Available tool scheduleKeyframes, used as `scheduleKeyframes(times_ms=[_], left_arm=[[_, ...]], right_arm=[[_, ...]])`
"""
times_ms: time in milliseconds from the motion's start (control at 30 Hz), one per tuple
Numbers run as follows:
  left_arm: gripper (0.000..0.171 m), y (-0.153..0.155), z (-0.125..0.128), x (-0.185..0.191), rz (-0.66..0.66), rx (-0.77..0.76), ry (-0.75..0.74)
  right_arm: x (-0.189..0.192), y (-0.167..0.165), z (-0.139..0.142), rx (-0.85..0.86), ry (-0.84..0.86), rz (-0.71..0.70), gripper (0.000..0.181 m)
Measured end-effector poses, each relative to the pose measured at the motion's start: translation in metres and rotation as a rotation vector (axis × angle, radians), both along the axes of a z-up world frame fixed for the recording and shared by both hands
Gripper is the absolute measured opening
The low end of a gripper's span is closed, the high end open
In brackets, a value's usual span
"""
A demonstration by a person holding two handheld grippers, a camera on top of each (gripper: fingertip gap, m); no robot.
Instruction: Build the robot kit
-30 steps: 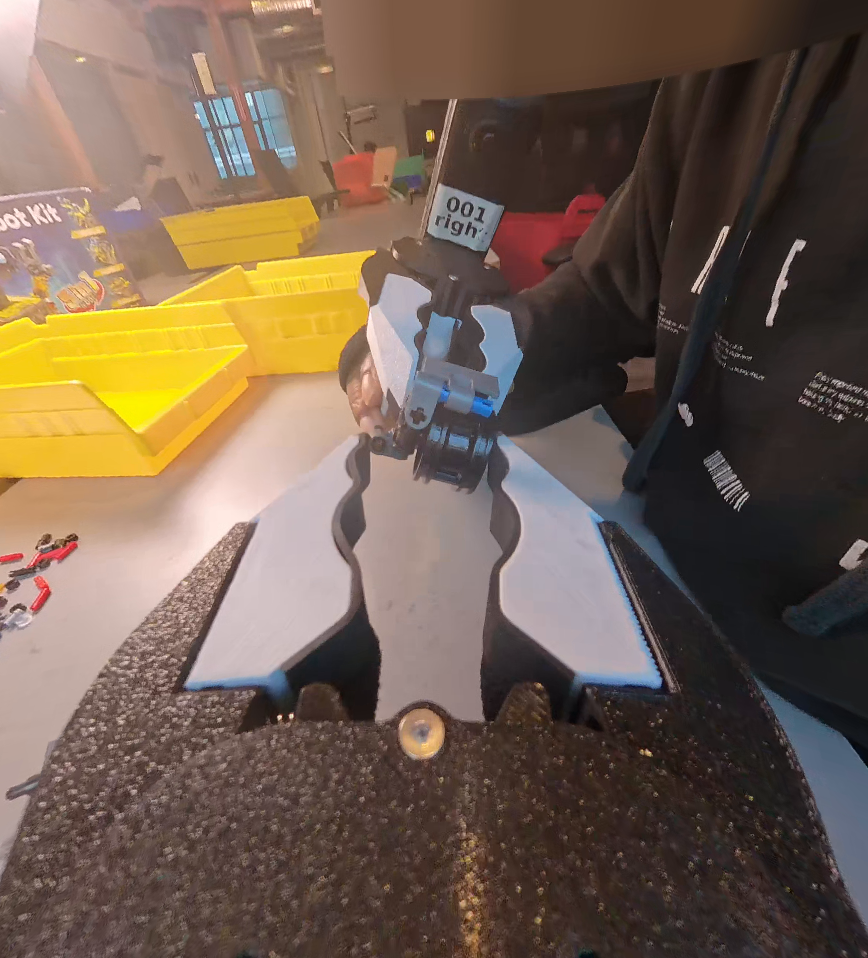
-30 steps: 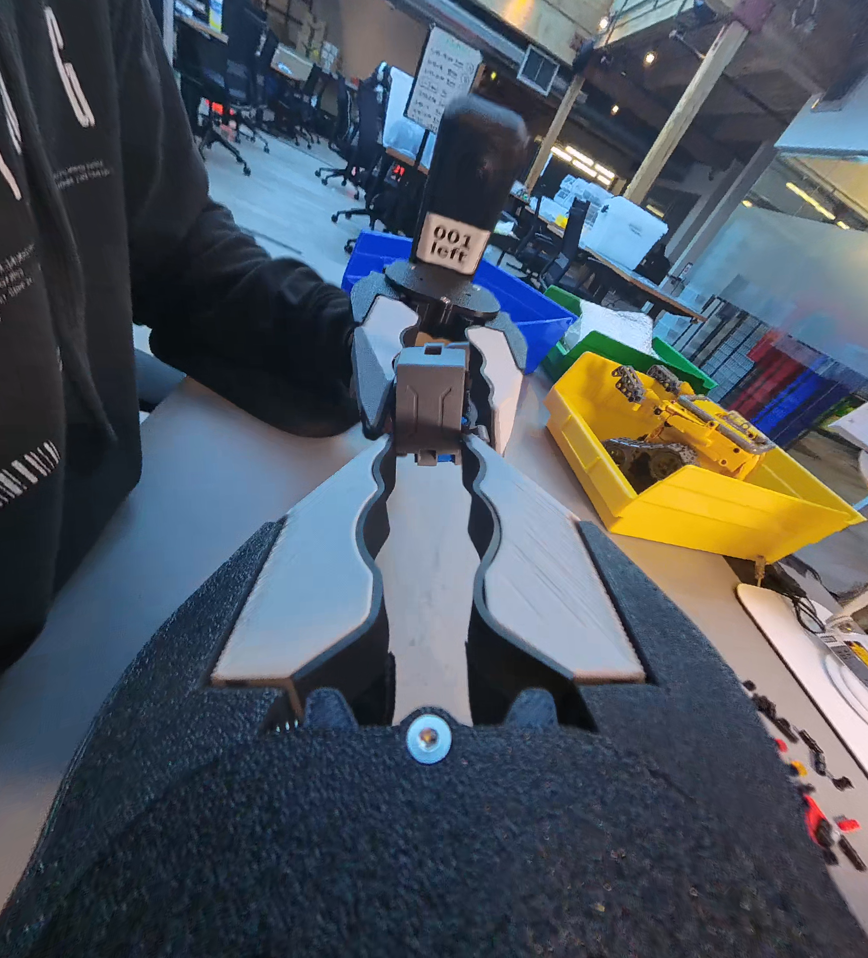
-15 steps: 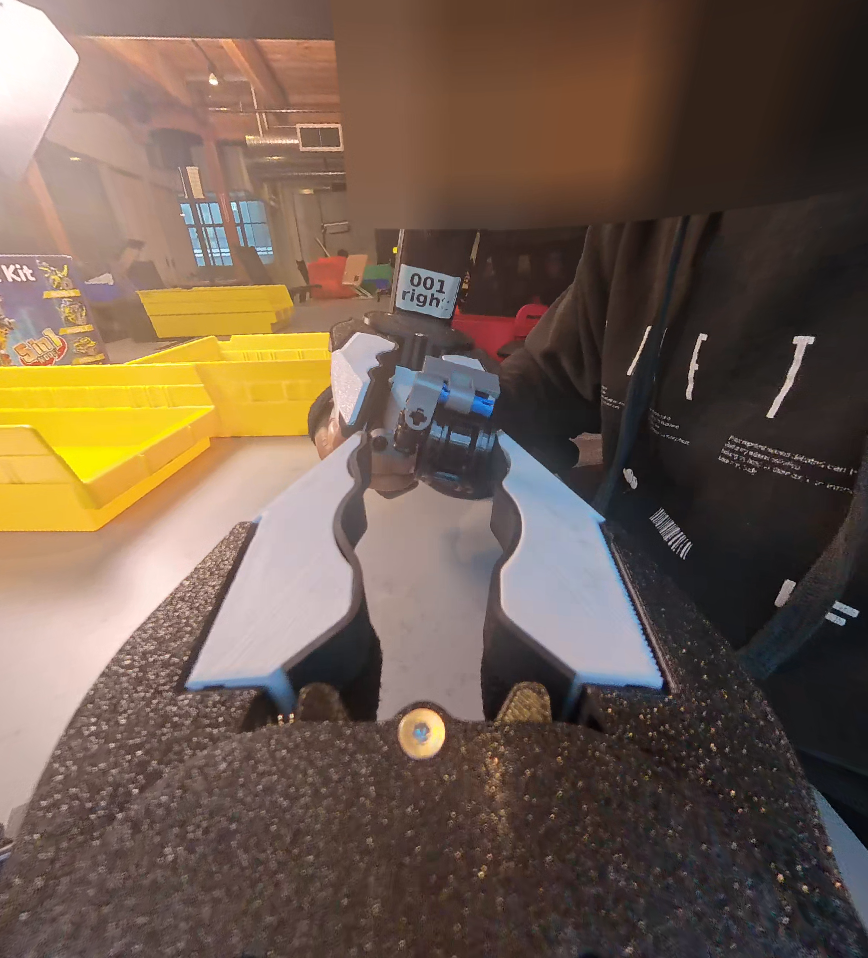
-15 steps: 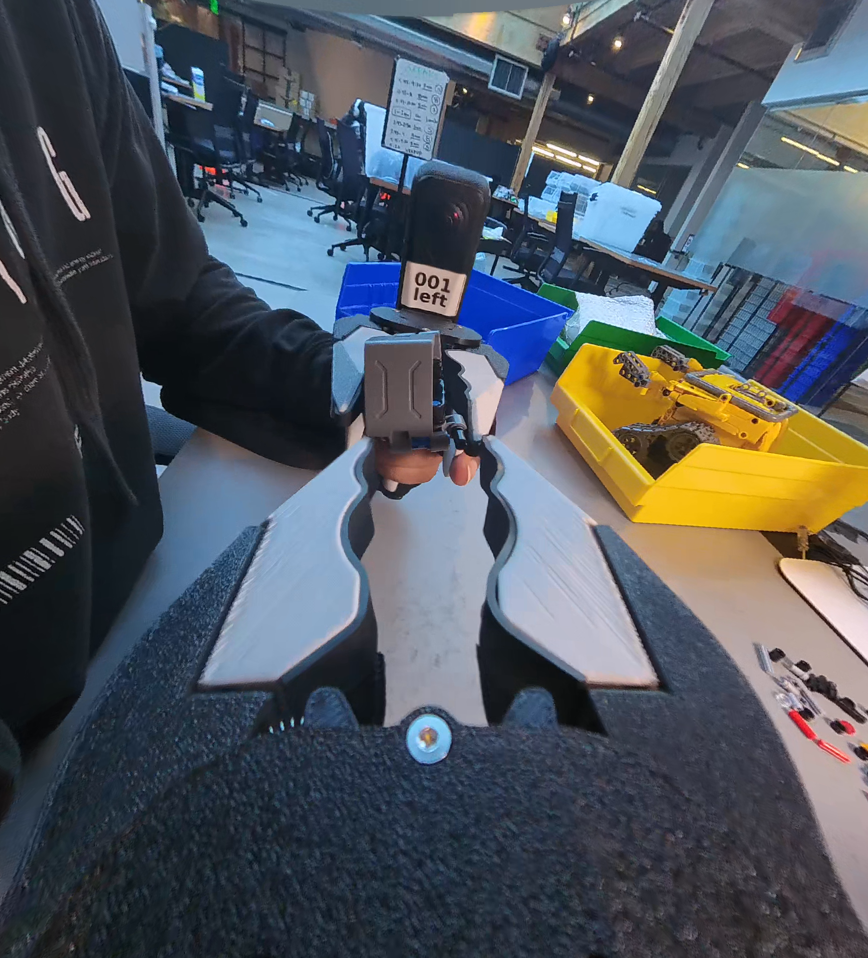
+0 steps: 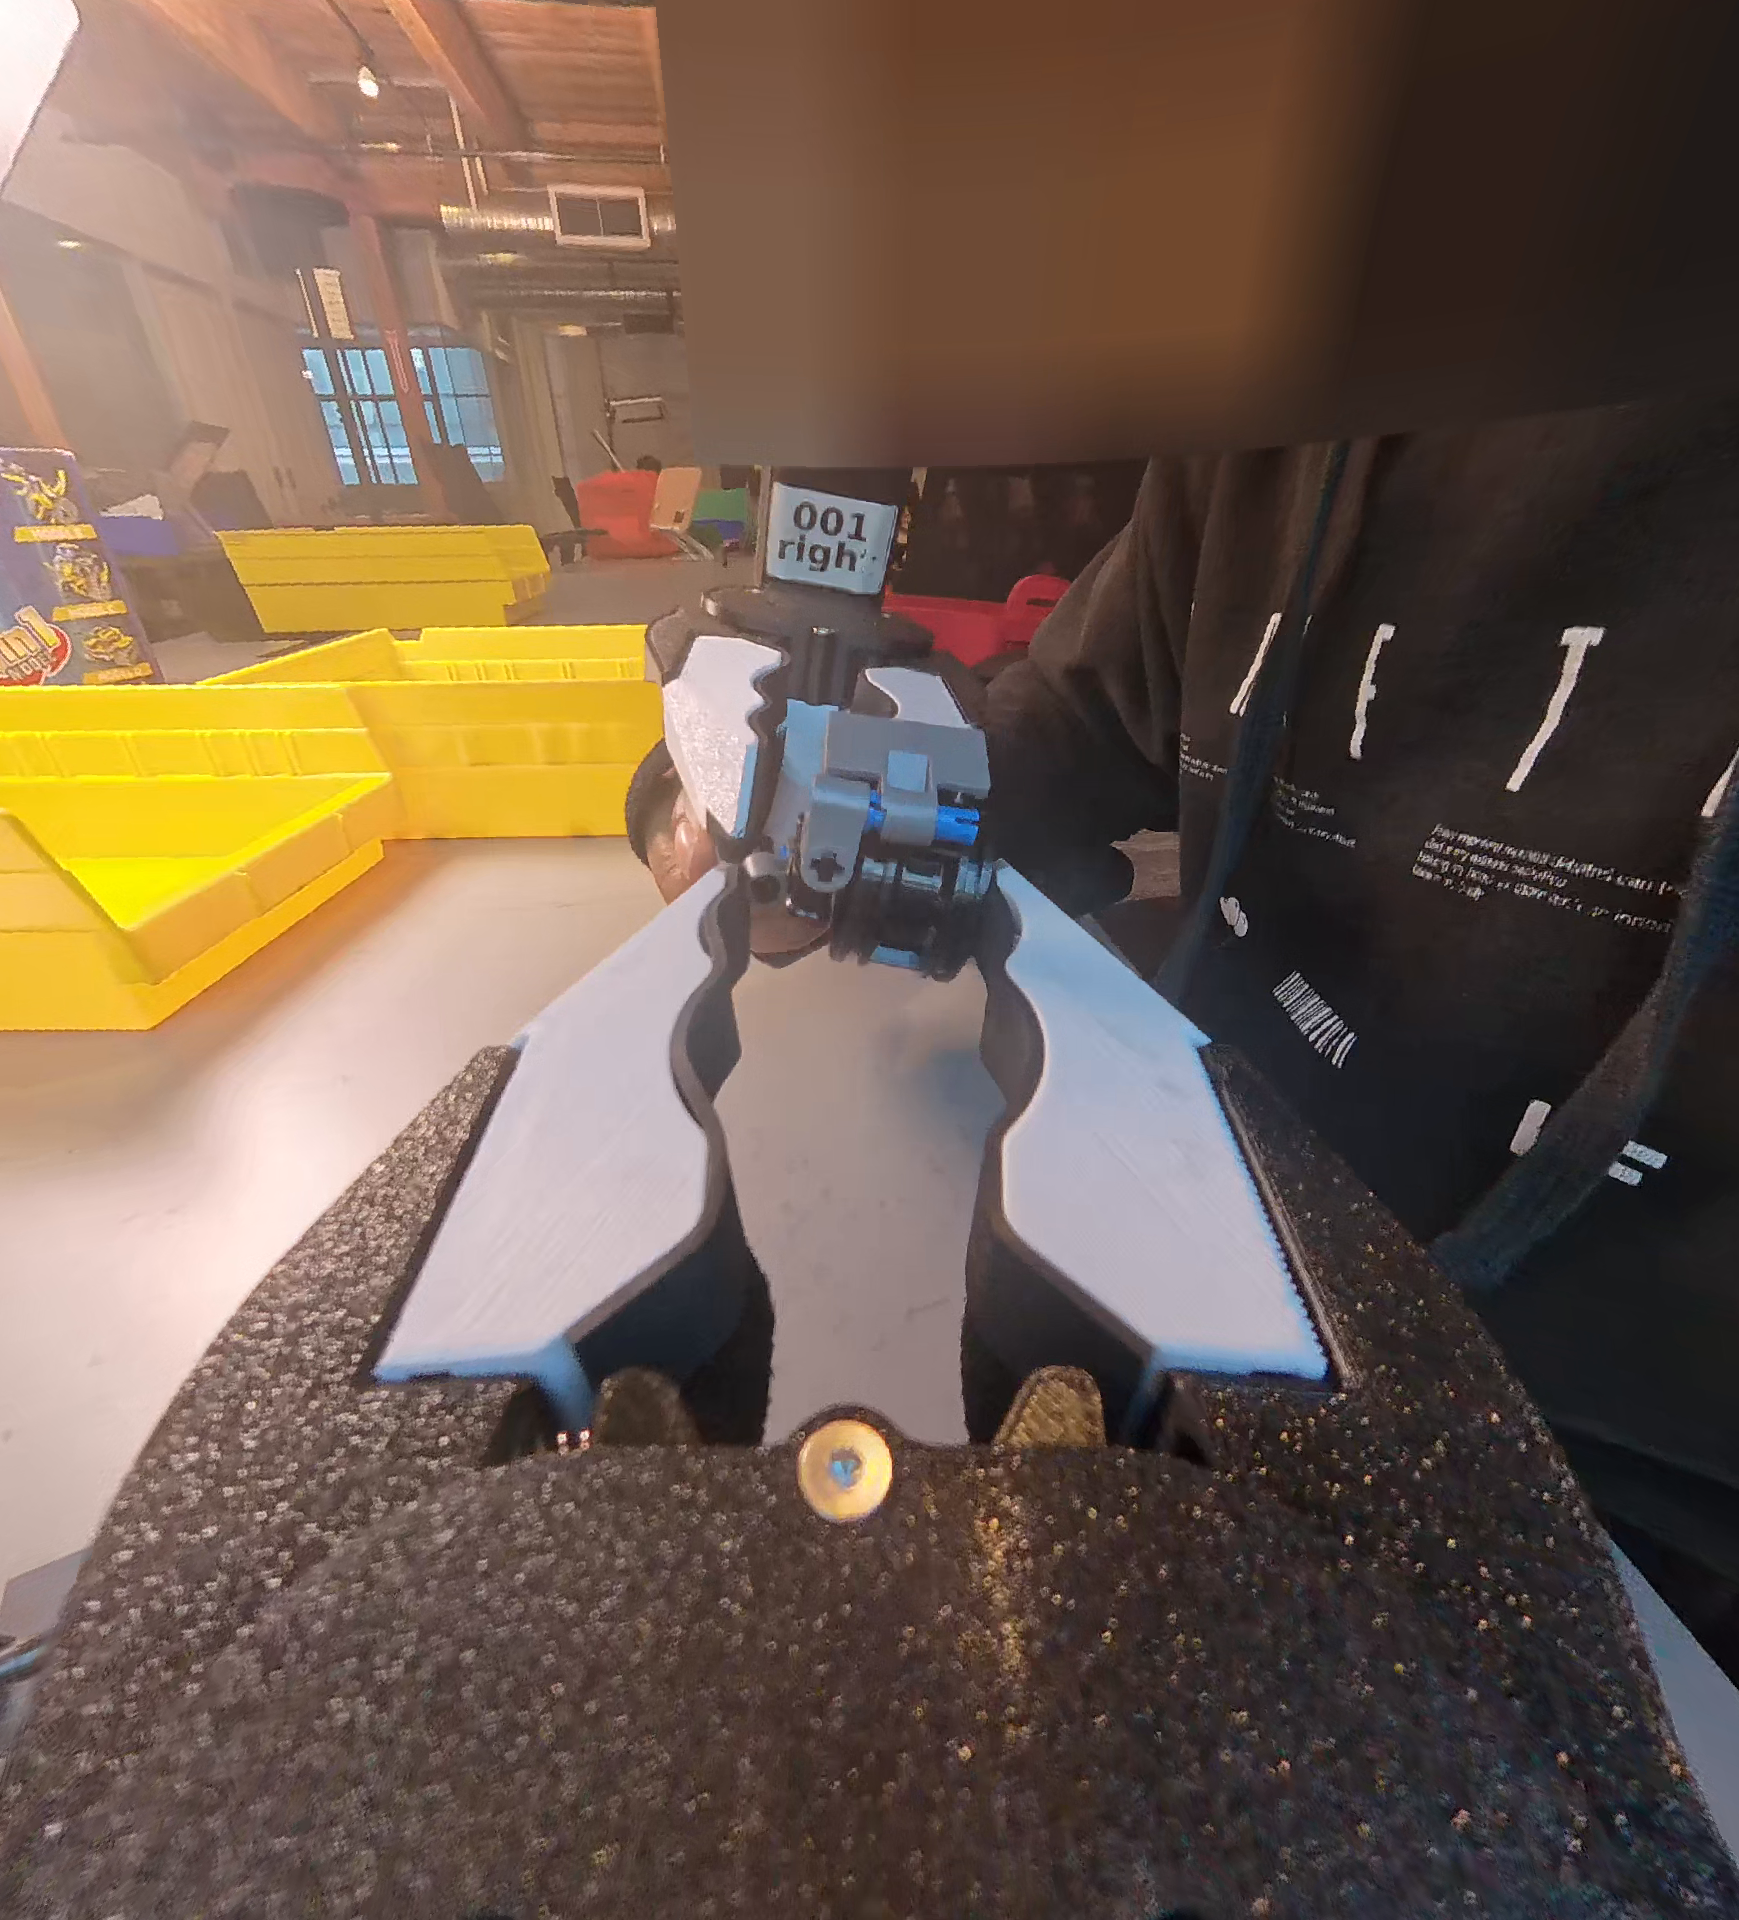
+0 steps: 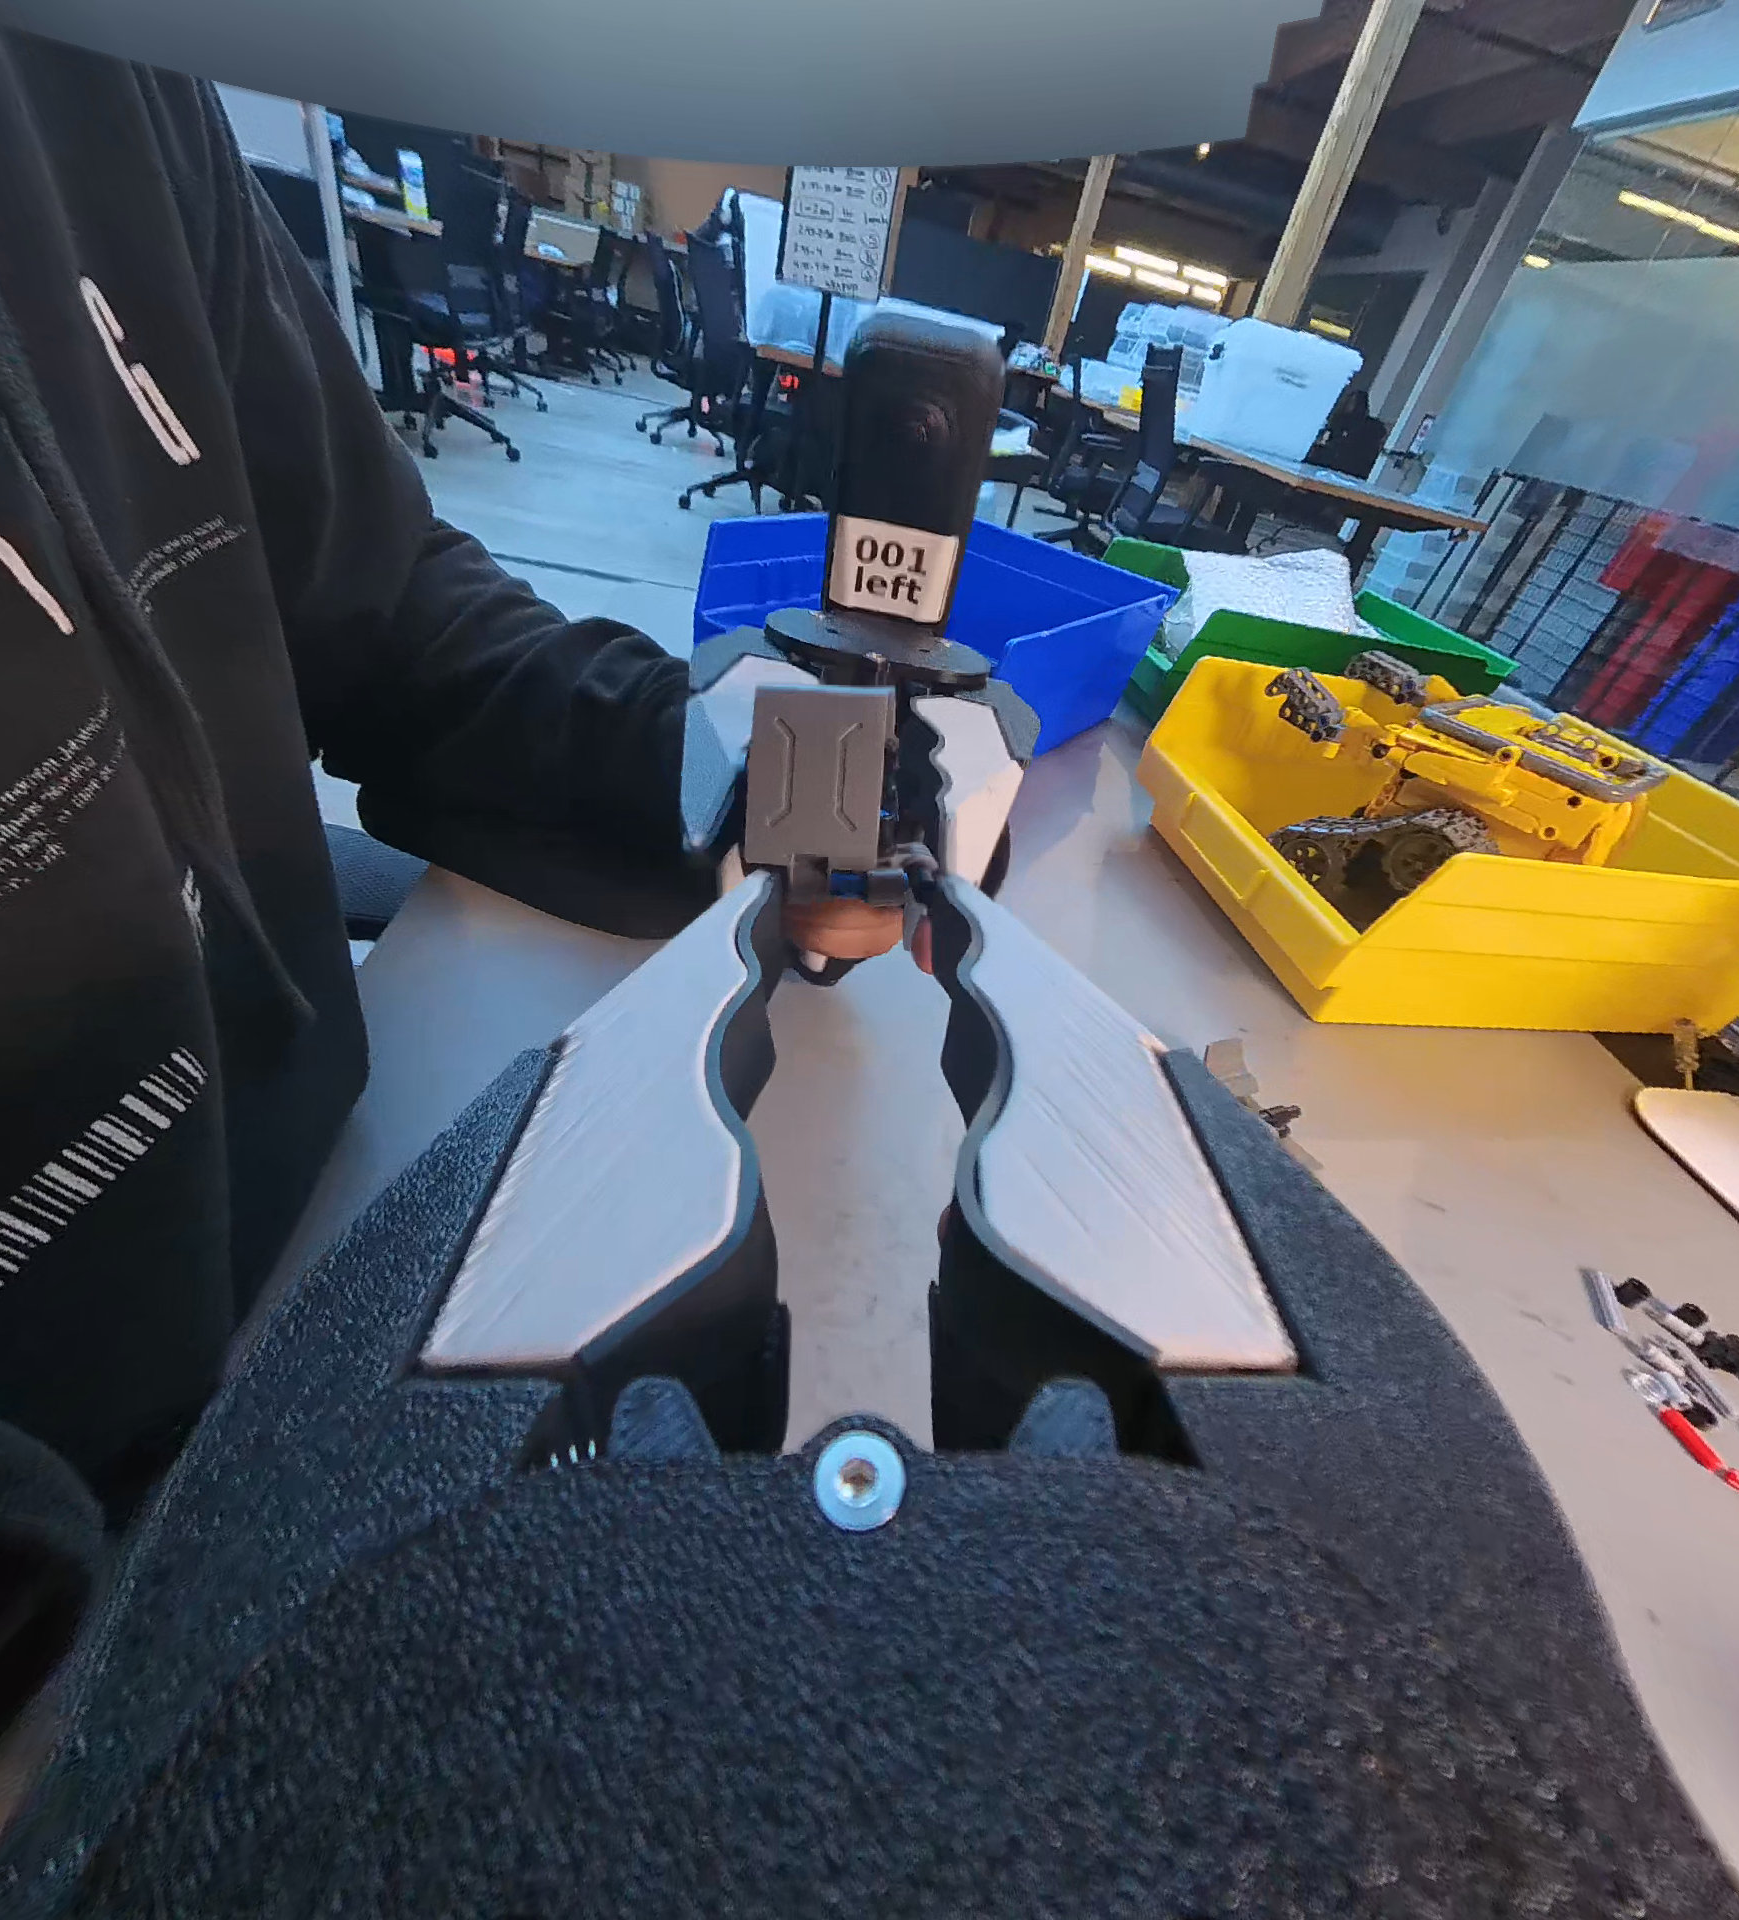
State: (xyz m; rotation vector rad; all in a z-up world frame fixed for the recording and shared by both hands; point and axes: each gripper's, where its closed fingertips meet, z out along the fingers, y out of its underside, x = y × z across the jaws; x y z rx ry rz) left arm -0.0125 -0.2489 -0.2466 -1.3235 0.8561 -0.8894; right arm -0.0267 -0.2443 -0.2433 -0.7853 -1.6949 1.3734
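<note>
left wrist view: both grippers meet tip to tip above the grey table [image 5: 221,1143], left gripper [image 5: 860,914] and right gripper [image 6: 854,894] each clamped on one small grey-and-black brick assembly [image 5: 880,842]; yellow bins [image 5: 169,831] stand beyond.

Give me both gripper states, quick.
left gripper: closed on the grey brick assembly.
right gripper: closed on the same grey brick assembly, from the opposite end.
</note>
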Motion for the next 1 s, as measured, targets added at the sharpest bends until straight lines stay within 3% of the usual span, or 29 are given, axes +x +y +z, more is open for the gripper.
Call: scheduleKeyframes(times_ms=[167,267,367,467,933,1000], left_arm=[[0.044,0.004,-0.002,-0.003,0.012,-0.022,0.025],[0.044,0.007,-0.004,-0.008,0.042,-0.021,0.045],[0.044,0.006,-0.007,-0.004,0.044,-0.008,0.084],[0.044,0.005,-0.014,0.004,0.034,0.002,0.137],[0.044,0.006,-0.008,-0.001,0.081,0.036,0.157],[0.043,0.012,-0.006,-0.005,0.129,0.048,0.154]], right_arm=[[-0.002,0.005,-0.002,-0.036,-0.021,0.002,0.030],[0.004,0.007,-0.002,-0.087,-0.064,0.052,0.056],[0.001,0.007,-0.003,-0.125,-0.100,0.047,0.061],[0.001,0.001,-0.009,-0.083,-0.103,0.052,0.046],[-0.001,-0.001,-0.002,-0.102,-0.090,0.026,0.038],[-0.001,0.001,0.001,-0.122,-0.064,0.015,0.026]])
